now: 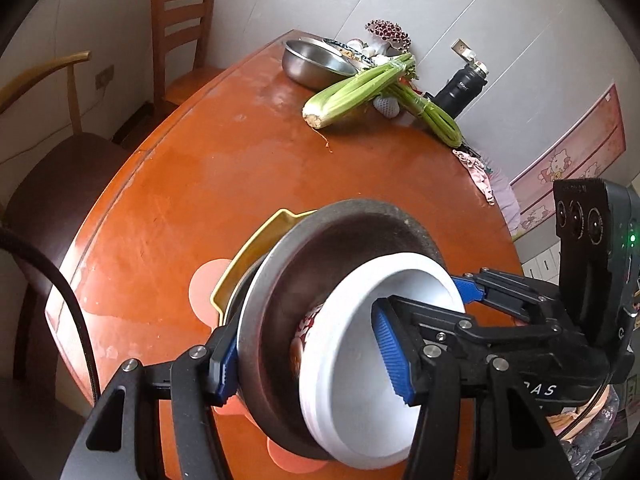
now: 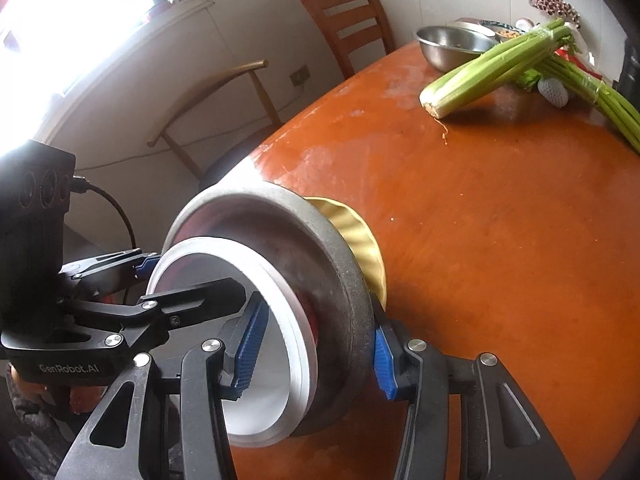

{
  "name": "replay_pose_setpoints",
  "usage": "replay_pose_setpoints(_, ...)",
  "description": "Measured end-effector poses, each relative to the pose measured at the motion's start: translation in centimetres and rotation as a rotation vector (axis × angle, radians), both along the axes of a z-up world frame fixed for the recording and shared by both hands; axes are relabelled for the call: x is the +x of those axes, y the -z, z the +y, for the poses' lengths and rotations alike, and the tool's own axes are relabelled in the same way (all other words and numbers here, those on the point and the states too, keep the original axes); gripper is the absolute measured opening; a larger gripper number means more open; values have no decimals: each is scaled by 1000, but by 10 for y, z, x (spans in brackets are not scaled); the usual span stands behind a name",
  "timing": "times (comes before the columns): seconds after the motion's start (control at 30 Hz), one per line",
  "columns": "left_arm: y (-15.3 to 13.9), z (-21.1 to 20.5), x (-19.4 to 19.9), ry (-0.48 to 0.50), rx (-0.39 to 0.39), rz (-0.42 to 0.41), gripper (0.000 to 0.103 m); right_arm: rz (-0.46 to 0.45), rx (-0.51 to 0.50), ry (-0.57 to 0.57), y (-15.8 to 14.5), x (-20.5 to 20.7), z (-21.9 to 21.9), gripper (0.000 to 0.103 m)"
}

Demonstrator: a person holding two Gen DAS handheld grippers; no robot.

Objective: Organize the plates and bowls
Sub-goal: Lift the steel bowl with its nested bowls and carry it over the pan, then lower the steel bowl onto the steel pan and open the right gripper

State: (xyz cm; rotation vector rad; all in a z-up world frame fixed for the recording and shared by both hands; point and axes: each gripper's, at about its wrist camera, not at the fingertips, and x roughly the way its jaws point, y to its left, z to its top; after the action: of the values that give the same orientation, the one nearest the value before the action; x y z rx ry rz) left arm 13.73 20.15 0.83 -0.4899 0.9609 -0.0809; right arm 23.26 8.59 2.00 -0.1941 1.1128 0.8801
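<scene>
Blue-padded jaws of your left gripper (image 1: 312,360) sit nearest the lens, clamped across one side of a nested stack: one pad outside the steel bowl (image 1: 280,280), the other inside the white bowl (image 1: 360,380). Your right gripper (image 2: 316,356) bites the opposite side the same way, one pad inside the white bowl (image 2: 256,400), one outside the steel bowl (image 2: 348,280). Both sets of jaws are narrow and holding the stack between them.

Stack order: white bowl innermost with a red-patterned outside, steel bowl around it, yellow fluted dish (image 1: 256,248) underneath, its scalloped edge showing behind the steel rim in the right wrist view (image 2: 360,236). The stack looks tilted and seems lifted off the orange tabletop (image 1: 192,184), though whether it still touches the pink mat (image 1: 208,284) below is hidden.

Progress, as a judgement: nesting of these three pieces looks done; you appear to be in the carry step. Left to do: set the stack down somewhere. A second steel bowl (image 1: 312,64) and a patterned dish beside it sit at the far edge, well apart from you, near the celery (image 1: 352,92) and black flask (image 1: 460,88). Those probably still need collecting.
</scene>
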Motion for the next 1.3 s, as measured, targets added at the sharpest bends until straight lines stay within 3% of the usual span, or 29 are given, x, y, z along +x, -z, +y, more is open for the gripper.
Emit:
replay_pose_setpoints(0.53,7,-5,-2,-3,109,-60,58,-36,1,23,13,1,4,50)
replay_pose_setpoints(0.93,10,-4,-6,-75,226,-62,58,-79,0,31,15,-6,5,49)
replay_pose_setpoints(1.3,-11,-4,-20,-126,298,-117,65,-163,2,63,0,-10,-4,50)
